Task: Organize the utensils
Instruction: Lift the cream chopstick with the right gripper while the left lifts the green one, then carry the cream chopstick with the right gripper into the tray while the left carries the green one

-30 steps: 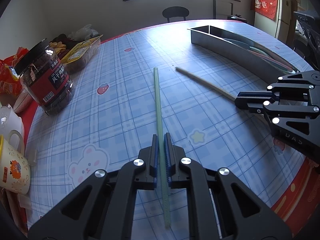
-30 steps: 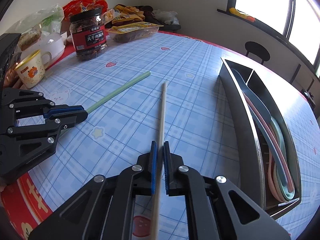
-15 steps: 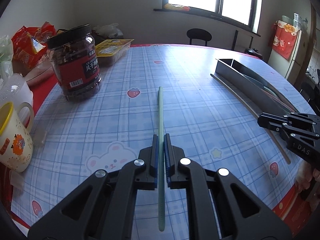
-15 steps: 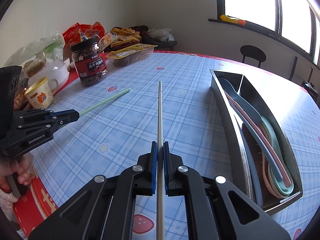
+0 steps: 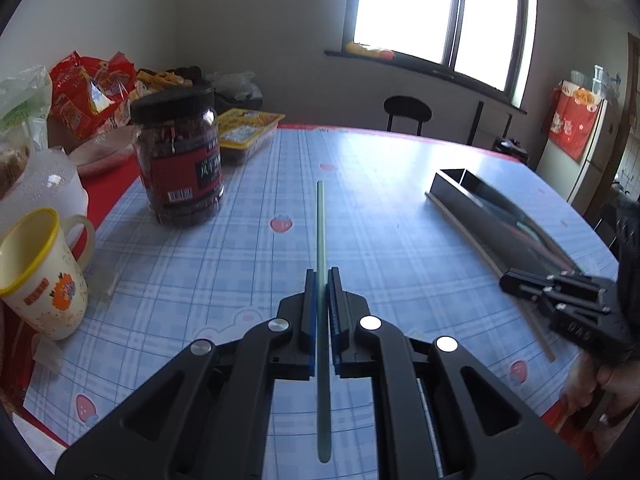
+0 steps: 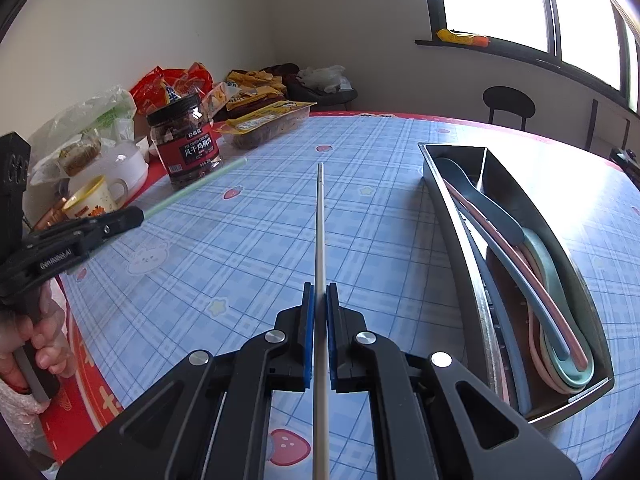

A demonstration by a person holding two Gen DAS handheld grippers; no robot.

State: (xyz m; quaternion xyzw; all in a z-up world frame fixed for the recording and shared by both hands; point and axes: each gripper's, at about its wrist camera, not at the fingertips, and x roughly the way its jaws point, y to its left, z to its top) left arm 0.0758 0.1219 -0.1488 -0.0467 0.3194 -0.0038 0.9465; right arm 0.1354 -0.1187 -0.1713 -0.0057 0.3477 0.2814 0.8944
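left gripper (image 5: pixel 319 280) clamping green chopstick (image 5: pixel 321 232), pointing far over table (image 5: pixel 400 208) | right gripper (image 6: pixel 319 294) clamping beige chopstick (image 6: pixel 319 220), left of tray (image 6: pixel 452 236) | spoons (image 6: pixel 560 320) lying in tray | jar (image 6: pixel 184 146) standing far left

Bright window (image 5: pixel 440 12), pale wall (image 6: pixel 200 12), black chair (image 5: pixel 407 110)

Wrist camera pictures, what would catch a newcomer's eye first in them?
First, the two long sticks held out over the blue checked tablecloth: the left tongs are shut on a green chopstick, the right tongs on a beige chopstick. Next, the metal utensil tray at the right, holding pastel spoons. Then the red-labelled jar among snack bags at the far left.
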